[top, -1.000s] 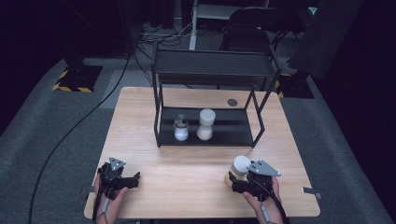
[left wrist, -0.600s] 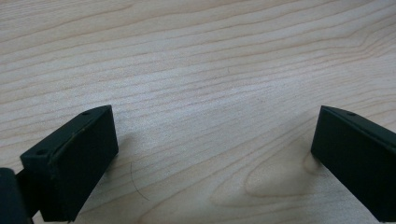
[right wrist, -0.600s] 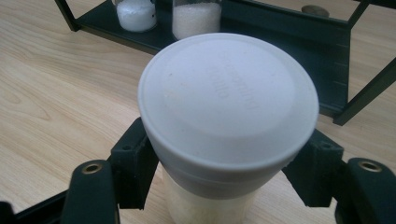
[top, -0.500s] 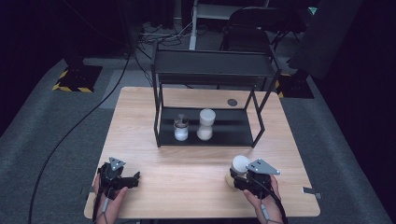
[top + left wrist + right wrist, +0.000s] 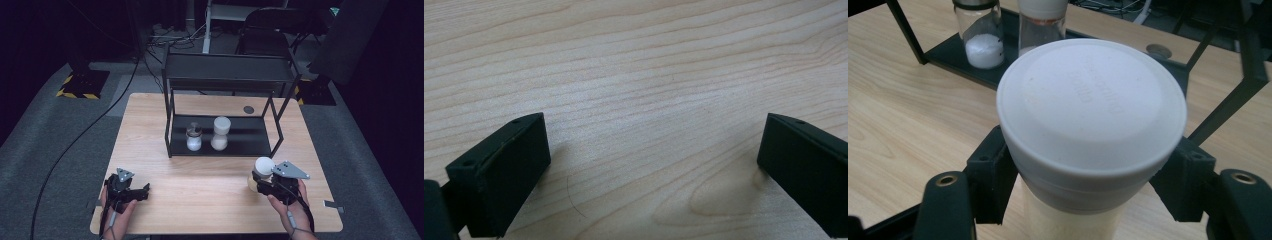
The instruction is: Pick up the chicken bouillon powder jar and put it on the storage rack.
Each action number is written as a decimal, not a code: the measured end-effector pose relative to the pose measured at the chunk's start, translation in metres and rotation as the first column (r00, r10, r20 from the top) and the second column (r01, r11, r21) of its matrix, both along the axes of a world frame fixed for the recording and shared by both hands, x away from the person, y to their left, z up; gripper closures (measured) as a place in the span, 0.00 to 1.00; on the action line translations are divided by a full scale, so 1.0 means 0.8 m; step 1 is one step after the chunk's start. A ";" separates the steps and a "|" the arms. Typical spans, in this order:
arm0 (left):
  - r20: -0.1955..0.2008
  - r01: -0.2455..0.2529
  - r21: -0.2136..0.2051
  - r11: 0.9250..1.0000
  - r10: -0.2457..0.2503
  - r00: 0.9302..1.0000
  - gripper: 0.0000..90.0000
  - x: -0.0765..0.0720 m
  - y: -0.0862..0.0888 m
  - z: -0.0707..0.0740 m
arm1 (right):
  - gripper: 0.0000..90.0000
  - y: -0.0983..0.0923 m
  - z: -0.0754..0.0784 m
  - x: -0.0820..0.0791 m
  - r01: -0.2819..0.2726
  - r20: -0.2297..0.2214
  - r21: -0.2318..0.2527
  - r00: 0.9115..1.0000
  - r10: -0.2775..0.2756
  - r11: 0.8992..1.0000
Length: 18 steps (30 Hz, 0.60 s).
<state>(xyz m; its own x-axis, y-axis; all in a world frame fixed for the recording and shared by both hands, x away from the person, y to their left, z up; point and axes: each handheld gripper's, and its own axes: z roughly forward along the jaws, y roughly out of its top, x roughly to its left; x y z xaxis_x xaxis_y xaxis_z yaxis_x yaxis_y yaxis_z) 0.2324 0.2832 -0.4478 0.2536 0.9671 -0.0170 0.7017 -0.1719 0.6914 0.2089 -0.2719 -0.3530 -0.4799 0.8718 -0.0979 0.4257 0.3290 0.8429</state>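
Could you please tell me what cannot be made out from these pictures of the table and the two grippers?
- Raised lettering on the white cap of the jar in the right hand-held gripper: too faint to read, right gripper view.
- That jar's base: cut off by the bottom edge there, hidden behind the gripper in the high view.
- The small dark disc on the table: too small to identify, high view.
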 end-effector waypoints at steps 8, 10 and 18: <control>0.001 -0.009 -0.003 1.000 0.009 1.000 0.01 0.000 -0.001 0.000 | 0.38 -0.002 0.017 0.006 0.014 0.022 0.009 1.000 -0.014 1.000; 0.001 -0.010 -0.003 1.000 0.010 1.000 0.01 0.000 -0.001 0.000 | 0.38 -0.002 0.021 0.009 0.014 0.020 0.015 1.000 -0.014 1.000; 0.002 -0.008 -0.004 1.000 0.008 1.000 0.01 0.000 -0.001 -0.001 | 0.38 0.006 0.032 0.020 0.028 0.043 0.015 0.999 -0.029 0.999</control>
<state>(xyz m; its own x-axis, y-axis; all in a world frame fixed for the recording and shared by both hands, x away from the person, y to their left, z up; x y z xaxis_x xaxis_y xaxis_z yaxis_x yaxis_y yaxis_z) 0.2324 0.2828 -0.4482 0.2456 0.9692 -0.0201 0.7019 -0.1636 0.6932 0.2249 -0.2669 -0.3271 -0.4504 0.8866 -0.1054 0.3978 0.3050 0.8653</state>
